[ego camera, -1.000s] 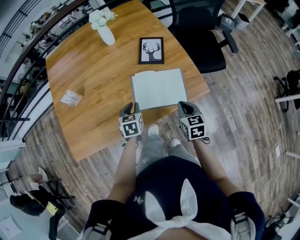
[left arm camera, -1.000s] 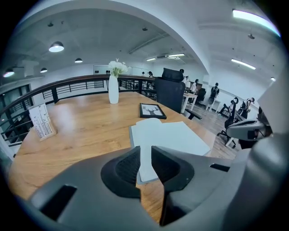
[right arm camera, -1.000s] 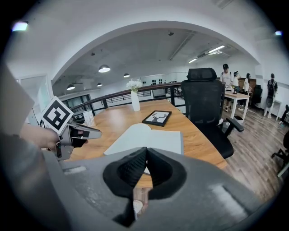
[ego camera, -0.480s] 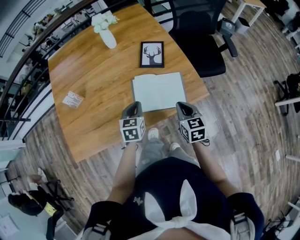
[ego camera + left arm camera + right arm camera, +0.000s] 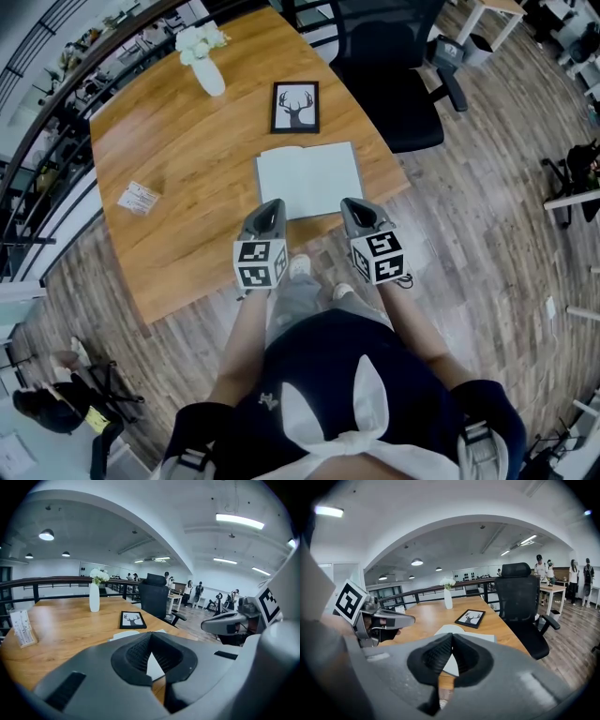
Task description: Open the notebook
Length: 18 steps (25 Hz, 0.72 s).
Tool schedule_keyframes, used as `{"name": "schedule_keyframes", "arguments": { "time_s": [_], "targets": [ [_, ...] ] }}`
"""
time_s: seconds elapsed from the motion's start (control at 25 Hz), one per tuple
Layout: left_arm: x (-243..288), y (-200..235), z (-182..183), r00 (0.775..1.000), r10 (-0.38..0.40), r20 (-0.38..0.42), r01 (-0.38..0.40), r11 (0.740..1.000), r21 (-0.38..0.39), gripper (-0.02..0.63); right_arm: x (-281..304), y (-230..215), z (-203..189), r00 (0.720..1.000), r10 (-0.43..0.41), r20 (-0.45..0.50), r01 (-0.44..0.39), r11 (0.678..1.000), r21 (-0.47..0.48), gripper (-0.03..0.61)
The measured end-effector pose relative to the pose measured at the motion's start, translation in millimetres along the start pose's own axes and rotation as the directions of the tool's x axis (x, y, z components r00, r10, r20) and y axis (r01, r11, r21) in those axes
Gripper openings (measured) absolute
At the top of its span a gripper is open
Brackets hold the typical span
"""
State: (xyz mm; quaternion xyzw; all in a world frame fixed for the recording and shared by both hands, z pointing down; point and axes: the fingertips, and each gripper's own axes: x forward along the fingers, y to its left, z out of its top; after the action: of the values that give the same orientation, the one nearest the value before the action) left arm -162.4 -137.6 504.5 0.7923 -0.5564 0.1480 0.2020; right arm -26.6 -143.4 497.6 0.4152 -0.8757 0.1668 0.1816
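Note:
The notebook (image 5: 307,180) lies flat on the wooden table (image 5: 187,169) near its front edge, a pale page or cover facing up. My left gripper (image 5: 272,204) hovers over the notebook's near left corner, my right gripper (image 5: 349,203) over its near right corner. Both are above it, touching nothing. In the left gripper view the jaws (image 5: 151,637) are shut and empty, with the notebook (image 5: 123,634) beyond them. In the right gripper view the jaws (image 5: 451,637) are also shut and empty, with the notebook (image 5: 485,636) just past the tips.
A framed deer picture (image 5: 295,107) lies behind the notebook. A white vase with flowers (image 5: 204,61) stands at the table's far end, a small card (image 5: 139,198) at the left. A black office chair (image 5: 384,66) stands at the table's right side. People stand far off.
Both grippers have lifted a little above the table's front edge, the left one more. The notebook has not moved.

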Motion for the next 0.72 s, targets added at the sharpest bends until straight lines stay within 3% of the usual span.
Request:
{"name": "schedule_keyframes", "arguments": {
  "time_s": [0.72],
  "targets": [
    [-1, -15, 7, 0.999, -0.028, 0.015, 0.028, 0.999, 0.029, 0.017, -8, 4, 1, 1.0, -0.012, -0.003, 0.012, 0.999, -0.03, -0.003]
  ]
}}
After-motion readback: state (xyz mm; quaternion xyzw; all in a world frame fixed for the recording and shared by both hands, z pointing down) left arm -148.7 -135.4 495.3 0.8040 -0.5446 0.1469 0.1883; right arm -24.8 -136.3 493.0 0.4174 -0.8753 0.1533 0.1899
